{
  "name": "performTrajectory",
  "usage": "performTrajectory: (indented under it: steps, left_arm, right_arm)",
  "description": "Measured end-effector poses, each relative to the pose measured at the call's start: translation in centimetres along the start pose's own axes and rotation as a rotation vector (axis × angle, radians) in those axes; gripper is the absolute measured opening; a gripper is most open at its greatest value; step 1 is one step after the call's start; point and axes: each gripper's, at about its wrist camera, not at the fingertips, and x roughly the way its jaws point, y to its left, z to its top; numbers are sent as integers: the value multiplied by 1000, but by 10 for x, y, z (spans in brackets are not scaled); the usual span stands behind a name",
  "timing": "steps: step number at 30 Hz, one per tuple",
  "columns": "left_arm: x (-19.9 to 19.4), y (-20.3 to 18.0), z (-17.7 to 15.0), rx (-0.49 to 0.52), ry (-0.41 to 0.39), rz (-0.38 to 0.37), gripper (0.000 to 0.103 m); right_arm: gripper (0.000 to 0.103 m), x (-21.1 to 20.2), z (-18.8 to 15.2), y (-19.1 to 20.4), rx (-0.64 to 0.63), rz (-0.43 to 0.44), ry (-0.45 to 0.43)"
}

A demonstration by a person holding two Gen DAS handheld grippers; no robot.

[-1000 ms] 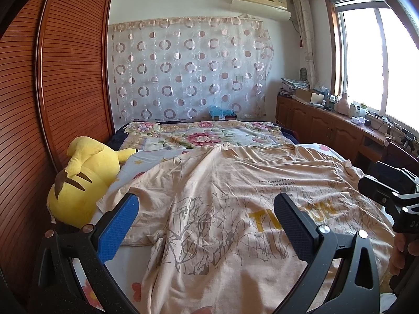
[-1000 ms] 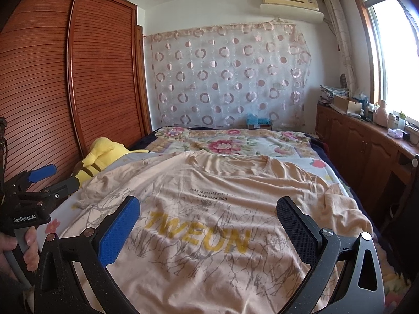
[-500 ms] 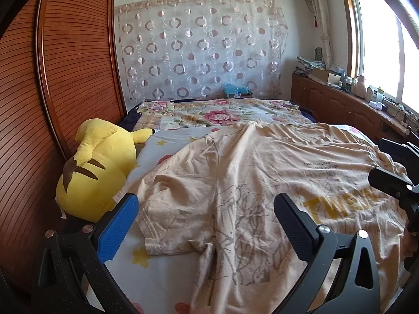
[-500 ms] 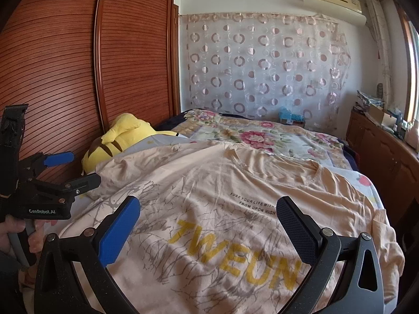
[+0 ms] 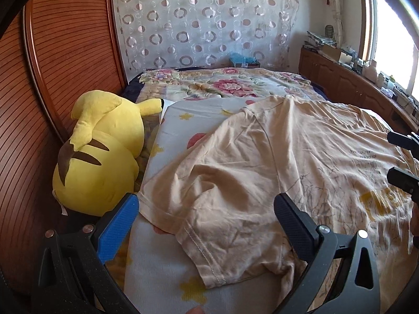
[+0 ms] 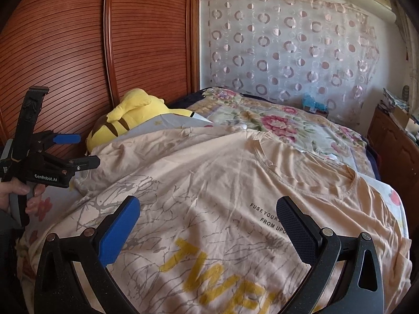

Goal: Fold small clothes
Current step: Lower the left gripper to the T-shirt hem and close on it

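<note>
While the peach T-shirt [image 5: 301,162] lay spread face up across the bed [image 5: 183,120], both tools hung over it wide open, holding nothing. Left tool [image 5: 205,217] was above the shirt's sleeve [image 5: 209,209], which sat rumpled near the bed's left edge with its hem turned toward the camera. Right tool [image 6: 208,222] was over the chest print, with the yellow lettering [image 6: 222,282] just below its fingers and the small black text next to the right finger. Neckline [image 6: 301,172] pointed toward the floral quilt [image 6: 275,123] at the far end. A yellow plush toy [image 5: 99,157] was wedged between the bed and the wooden slatted wardrobe [image 5: 65,52], close to the sleeve but not touching it. From the right camera you could see a hand [image 6: 15,196] gripping the left tool's handle.
</note>
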Motion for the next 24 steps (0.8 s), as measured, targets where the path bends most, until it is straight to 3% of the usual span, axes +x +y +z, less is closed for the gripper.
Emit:
performTrajectory:
  steps: [3,11,16,20,22,24]
  left_arm:
    - [8,14,4,-25,23,-27,100]
    - [34,47,3,-95,112,-60,59]
    - [45,60,0,-115,154,-15,58]
    - [47,66,0,-138,156,-29,57]
    - [46,66,0,-136,148,-43,46]
    - [43,62,1,-104,134,-10,36]
  right_arm:
    - [102,15,8,-9,-12,21,36]
    - [102,41,23,-21,-37,58,106]
    - [102,51,29,-21,-39,63,134]
    - [102,55,28,-19,-44,71,145]
    - [102,57,27,-19,-44,76,152]
    - [102,58,28,-20,-42,81,147]
